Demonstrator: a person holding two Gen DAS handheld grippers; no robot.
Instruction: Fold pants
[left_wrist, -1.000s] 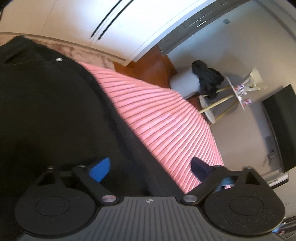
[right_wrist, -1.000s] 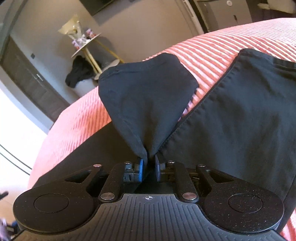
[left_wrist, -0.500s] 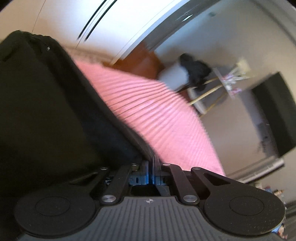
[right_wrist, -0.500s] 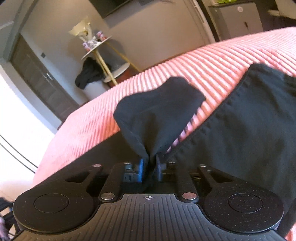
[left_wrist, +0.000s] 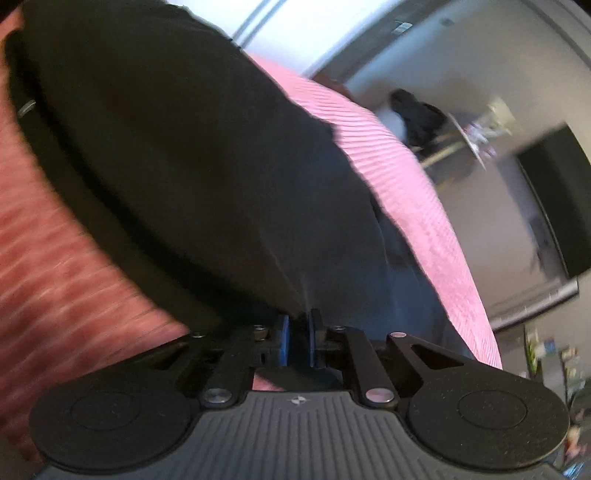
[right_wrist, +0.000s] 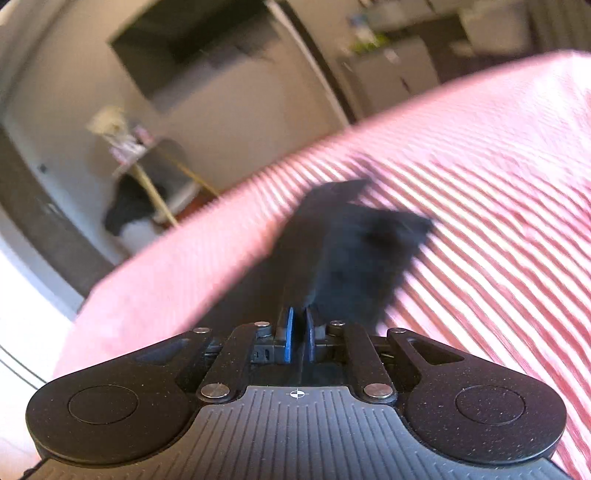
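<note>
Black pants (left_wrist: 184, 147) lie over a pink ribbed bedspread (left_wrist: 406, 192), filling most of the blurred left wrist view. My left gripper (left_wrist: 298, 321) has a fold of the pants' edge pinched between its blue pads (left_wrist: 283, 334); its jaws are opening slightly with the cloth still between them. In the right wrist view, my right gripper (right_wrist: 298, 317) is shut on a corner of the pants (right_wrist: 354, 258), which trails forward over the striped bedspread (right_wrist: 480, 184). The rest of the pants is out of that view.
Beyond the bed's far edge stand a gold-legged side table (left_wrist: 469, 136) with small items and a white stool with a dark garment (left_wrist: 417, 114). A black TV (left_wrist: 554, 203) hangs on the wall. White wardrobe doors (left_wrist: 288, 22) are at the back.
My left gripper went from open to pinching the pants' edge and swept sideways with it. My right gripper also carried its corner along; the big pants panel has left its view.
</note>
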